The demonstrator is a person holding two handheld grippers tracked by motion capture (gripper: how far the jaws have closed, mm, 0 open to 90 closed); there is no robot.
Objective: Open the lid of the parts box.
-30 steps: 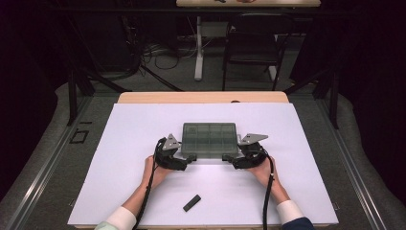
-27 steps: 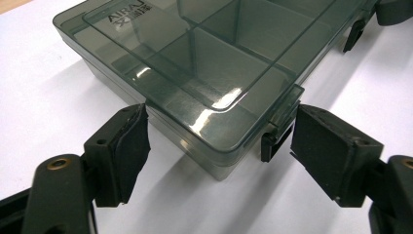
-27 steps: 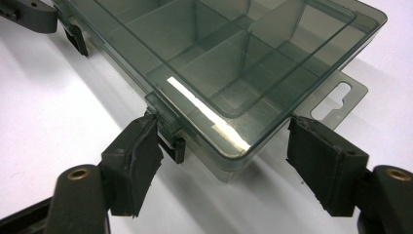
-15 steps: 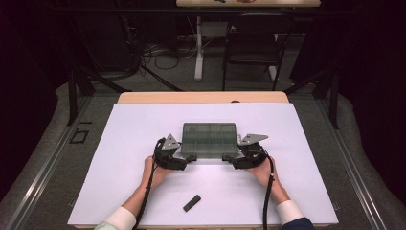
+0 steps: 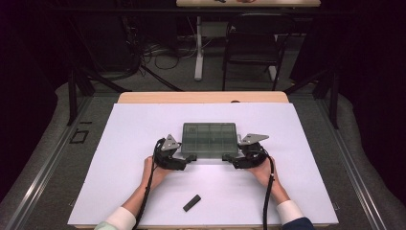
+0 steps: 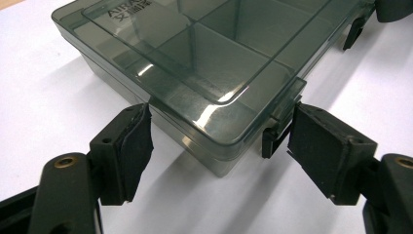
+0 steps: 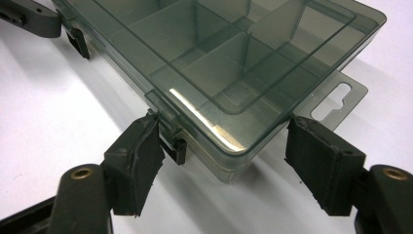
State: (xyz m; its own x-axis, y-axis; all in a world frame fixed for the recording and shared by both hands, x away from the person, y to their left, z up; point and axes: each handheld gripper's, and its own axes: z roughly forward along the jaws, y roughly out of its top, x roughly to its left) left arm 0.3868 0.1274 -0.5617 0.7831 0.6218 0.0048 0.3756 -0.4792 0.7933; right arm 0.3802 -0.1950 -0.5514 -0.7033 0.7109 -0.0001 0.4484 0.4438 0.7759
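Resting flat and closed at the centre of the white table (image 5: 119,167), the box (image 5: 209,139) is a smoke-tinted plastic organiser with a lid over divider compartments that look empty. Both latches (image 6: 272,139) on its near edge appear to be still fastened, so judged from this, opening has not begun; releasing the 2 latches and lifting the lid would remain.

The left gripper (image 5: 184,160) straddles the near left corner: jaws wide, one pad (image 6: 136,146) just beside the side wall, the other just beside the latch, neither visibly pressing. The right gripper (image 5: 235,161) straddles the near right corner in the same way, jaws wide, one pad (image 7: 146,151) at the second latch (image 7: 175,146) and the other pad clear of the box, beside the hang tab (image 7: 341,97). Nothing is gripped.

Writing: the lid carries moulded lettering (image 6: 131,9), reading roughly "AIRA" with further characters too blurred to read.

A small black bar (image 5: 191,202) lies well apart, nearer the person.
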